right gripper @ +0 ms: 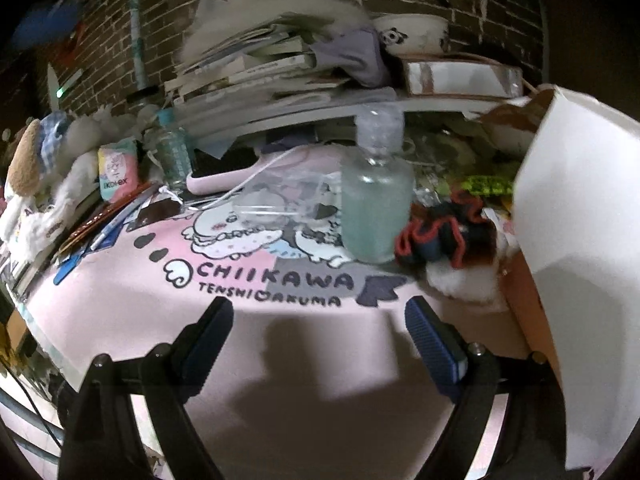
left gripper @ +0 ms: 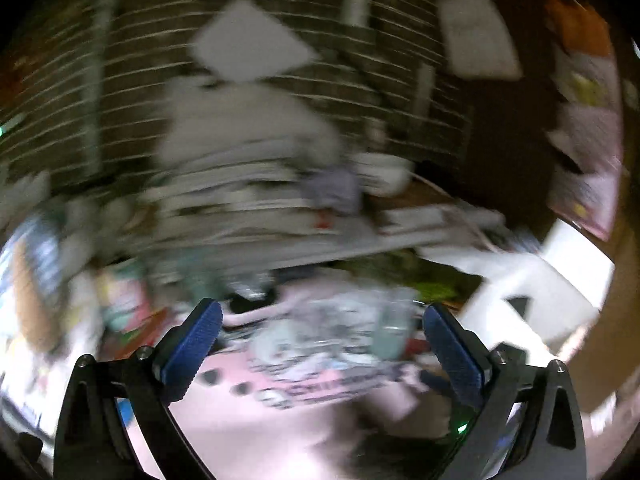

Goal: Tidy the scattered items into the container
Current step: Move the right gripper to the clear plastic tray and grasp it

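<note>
Both the left gripper [left gripper: 322, 338] and right gripper [right gripper: 320, 330] gape empty; the right should straddle the near glass bottle [right gripper: 376, 208] squarely, low on its body.

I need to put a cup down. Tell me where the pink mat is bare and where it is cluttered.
Bare: the near part of the pink mat, from the printed lettering back to the right gripper. Crowded: the far edge by the teal bottle, the red-trimmed dark cloth beside the white box, and the pens at left.
</note>
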The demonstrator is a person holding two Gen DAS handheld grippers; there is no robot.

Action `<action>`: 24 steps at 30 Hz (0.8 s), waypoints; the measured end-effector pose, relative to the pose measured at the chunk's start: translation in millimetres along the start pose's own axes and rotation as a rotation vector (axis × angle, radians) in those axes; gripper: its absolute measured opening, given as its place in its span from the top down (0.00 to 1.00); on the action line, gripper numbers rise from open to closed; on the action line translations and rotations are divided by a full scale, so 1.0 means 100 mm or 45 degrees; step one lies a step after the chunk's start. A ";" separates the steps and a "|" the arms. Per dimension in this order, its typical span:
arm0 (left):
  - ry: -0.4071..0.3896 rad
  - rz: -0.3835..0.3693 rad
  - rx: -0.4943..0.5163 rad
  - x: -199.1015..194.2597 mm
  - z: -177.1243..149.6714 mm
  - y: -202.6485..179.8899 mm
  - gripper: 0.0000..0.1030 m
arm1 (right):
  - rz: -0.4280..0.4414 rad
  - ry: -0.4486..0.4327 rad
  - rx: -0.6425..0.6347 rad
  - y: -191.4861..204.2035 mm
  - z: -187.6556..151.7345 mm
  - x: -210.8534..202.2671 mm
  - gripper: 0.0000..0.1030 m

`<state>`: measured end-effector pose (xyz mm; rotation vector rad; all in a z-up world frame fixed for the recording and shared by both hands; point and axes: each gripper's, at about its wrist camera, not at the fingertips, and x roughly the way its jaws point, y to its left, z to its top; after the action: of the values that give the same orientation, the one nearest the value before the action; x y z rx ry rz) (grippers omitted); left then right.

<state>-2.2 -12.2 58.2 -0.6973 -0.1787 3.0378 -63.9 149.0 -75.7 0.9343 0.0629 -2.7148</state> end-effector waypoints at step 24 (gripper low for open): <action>0.100 0.193 -0.330 0.01 -0.71 1.19 0.02 | -0.172 0.151 -0.098 0.64 0.67 0.84 0.05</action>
<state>28.5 -122.4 -19.6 -0.8822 -0.5505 3.1554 -150.5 58.3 -71.3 1.1050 0.2604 -2.7527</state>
